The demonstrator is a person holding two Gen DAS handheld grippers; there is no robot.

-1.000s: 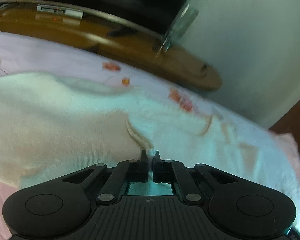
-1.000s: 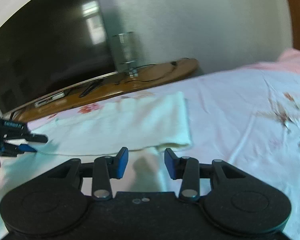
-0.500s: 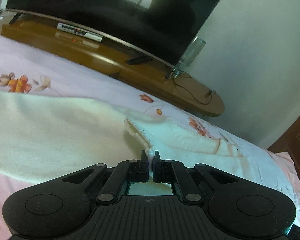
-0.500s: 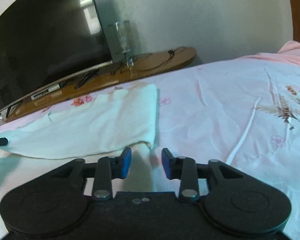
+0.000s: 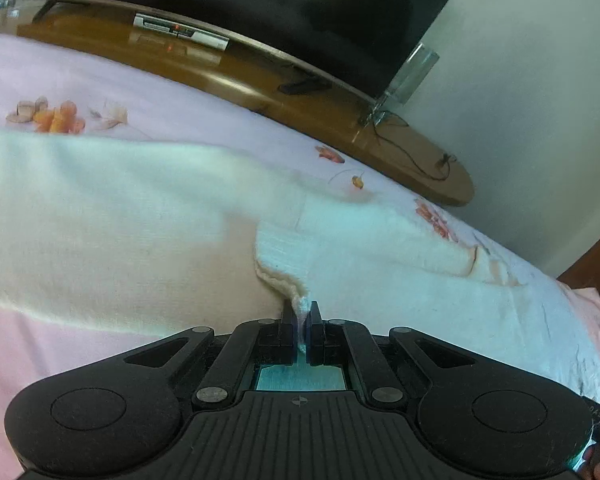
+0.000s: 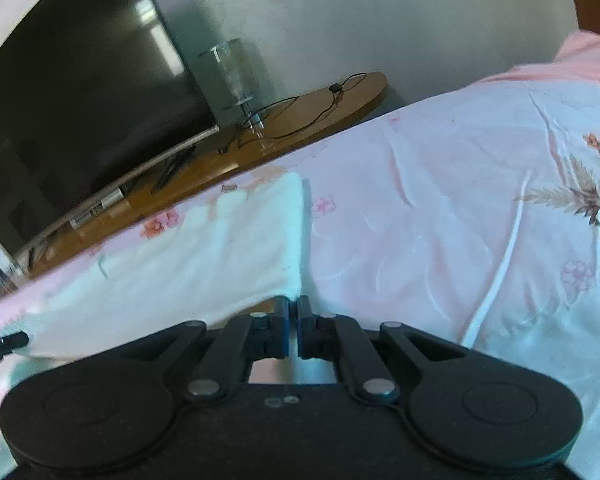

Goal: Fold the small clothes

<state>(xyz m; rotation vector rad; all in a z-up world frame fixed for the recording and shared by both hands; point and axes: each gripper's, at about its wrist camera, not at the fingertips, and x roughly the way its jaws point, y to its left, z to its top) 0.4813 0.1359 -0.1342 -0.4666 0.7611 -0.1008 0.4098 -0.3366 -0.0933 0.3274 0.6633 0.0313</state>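
While both grippers clamp down, the cream knitted garment (image 5: 140, 232) lies spread on the pink floral bedsheet (image 6: 440, 220).
Left gripper (image 5: 300, 316) pinches its ribbed edge; right gripper (image 6: 293, 308) nips a corner; beyond, a dark television (image 6: 80, 112).

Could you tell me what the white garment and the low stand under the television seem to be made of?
White garment: seemingly soft knit, matte; fine ribbing and a thick rolled edge show near the left gripper. Low stand: probably wood or wood veneer, glossy brown with reflections.
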